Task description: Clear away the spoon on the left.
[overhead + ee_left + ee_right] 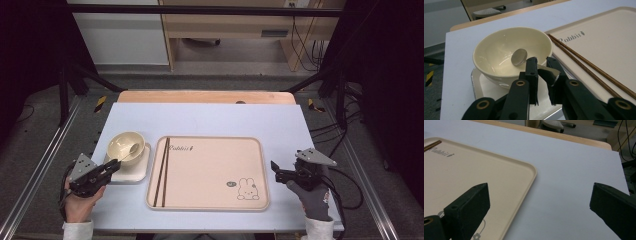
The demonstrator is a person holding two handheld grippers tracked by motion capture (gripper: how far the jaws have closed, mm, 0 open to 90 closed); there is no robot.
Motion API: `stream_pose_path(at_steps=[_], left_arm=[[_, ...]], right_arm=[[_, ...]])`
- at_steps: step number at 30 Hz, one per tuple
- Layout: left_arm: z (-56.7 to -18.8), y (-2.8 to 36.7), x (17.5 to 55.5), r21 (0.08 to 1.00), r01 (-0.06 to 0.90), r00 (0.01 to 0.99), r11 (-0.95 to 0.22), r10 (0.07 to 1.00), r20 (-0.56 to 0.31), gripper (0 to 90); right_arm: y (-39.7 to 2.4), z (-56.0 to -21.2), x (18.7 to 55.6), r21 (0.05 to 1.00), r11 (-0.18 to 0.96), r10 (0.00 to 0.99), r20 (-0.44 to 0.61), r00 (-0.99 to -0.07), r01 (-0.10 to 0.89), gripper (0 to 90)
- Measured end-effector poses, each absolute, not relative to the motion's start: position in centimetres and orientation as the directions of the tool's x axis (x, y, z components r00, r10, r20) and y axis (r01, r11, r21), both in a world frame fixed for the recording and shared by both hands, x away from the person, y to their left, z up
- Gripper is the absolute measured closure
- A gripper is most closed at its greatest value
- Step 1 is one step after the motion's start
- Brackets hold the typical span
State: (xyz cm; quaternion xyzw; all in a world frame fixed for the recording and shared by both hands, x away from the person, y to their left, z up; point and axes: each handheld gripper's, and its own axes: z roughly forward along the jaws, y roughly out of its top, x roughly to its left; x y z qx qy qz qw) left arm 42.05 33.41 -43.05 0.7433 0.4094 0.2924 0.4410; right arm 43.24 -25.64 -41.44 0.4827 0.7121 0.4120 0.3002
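the spoon [519,57] lies in the cream bowl [499,53], its metal scoop low against the inner wall and its handle running out over the rim toward 5 o'clock in the left gripper view; the left tool [541,65] has its jaws drawn close about that handle end, and they look to be pinching it, though the narrow gap between the pads makes contact hard to confirm; the spoon is likely light, stiff and slick, so a hold across the flat of the handle near its end should keep it from swivelling, and a lift straight up would spare the bowl a knock; the bowl is glazed, smooth and breakable, and it sits on a small pale plate [138,170] that may slide on the tabletop [210,117]; in the high view this set stands at about 9 o'clock of the tray [210,200], just beside its left edge; a pair of dark chopsticks [163,170] lies along the tray's left side, and a rabbit print sits toward its 5 o'clock corner; the right tool [274,170] hovers at 3 o'clock off the tray's right edge, jaws spread wide with nothing between them.
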Motion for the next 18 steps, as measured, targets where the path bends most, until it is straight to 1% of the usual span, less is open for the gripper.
stream_pose_path(at_steps=[11, 18], left_arm=[[-42.86, 33.6, 41.86, 0.897, 0.354, 0.475, -0.265, 0.877, 0.072, 87.6], [-42.8, 33.66, 41.81, 0.897, 0.362, 0.465, -0.252, 0.883, 0.061, 88.4]], right_arm=[[-25.68, -41.41, 43.22, 0.877, 0.195, 0.935, -0.031, -0.354, 0.438, 3.0], [-25.72, -41.31, 43.13, 0.88, 0.191, 0.935, -0.029, -0.353, 0.436, 3.1]])
